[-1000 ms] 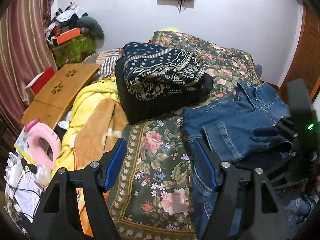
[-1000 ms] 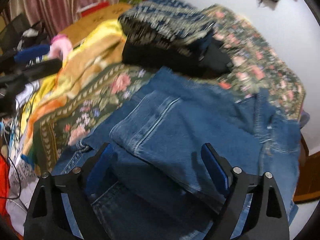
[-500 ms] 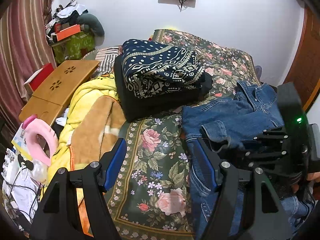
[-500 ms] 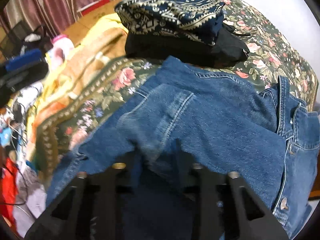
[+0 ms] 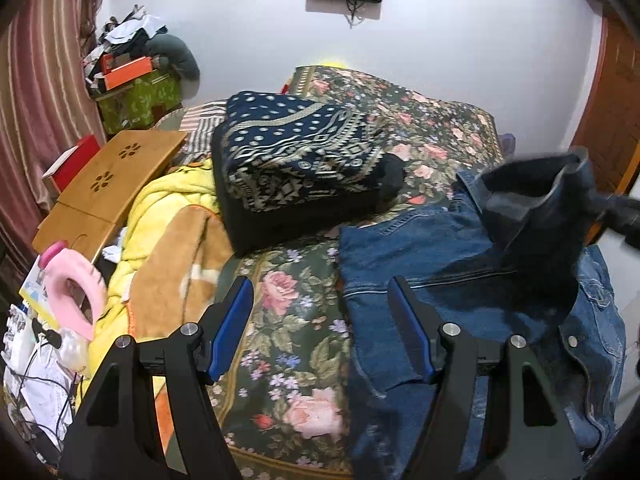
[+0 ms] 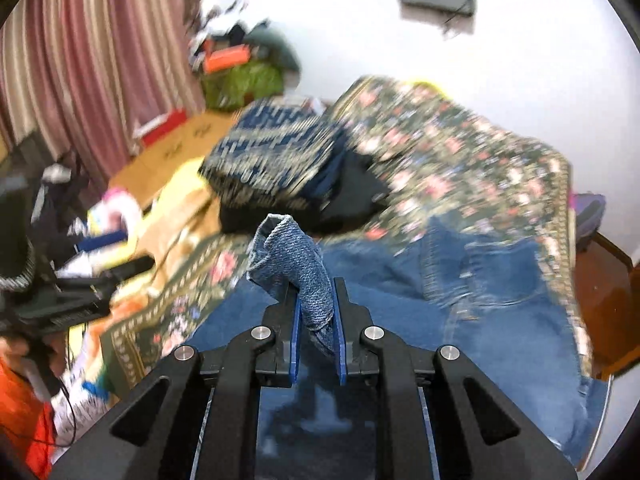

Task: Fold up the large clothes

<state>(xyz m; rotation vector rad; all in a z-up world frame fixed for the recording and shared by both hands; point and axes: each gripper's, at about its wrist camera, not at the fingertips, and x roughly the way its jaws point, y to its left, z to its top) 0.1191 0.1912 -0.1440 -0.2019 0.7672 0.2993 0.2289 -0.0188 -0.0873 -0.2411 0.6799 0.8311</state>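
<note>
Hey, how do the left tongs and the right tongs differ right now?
The left tongs stand open with nothing between their blue pads, while the right tongs are shut on a bunched fold of the denim jacket. The left tongs hover over the floral bedspread beside the jacket; the right tongs hold the denim lifted above the rest of the jacket. Both are black with blue pads.

From my left camera I see the left gripper (image 5: 320,328) hanging over the floral bedspread (image 5: 296,344), its blue-padded jaws wide apart with nothing between them — the right finger sits over the edge of the denim jacket (image 5: 420,264). One part of the jacket is lifted up at the right, blurred, where a dark shape I take for the right gripper (image 5: 620,216) enters the picture. Behind lies a folded navy patterned blanket (image 5: 296,160) on a black bundle, a yellow blanket (image 5: 168,216) to its left
</note>
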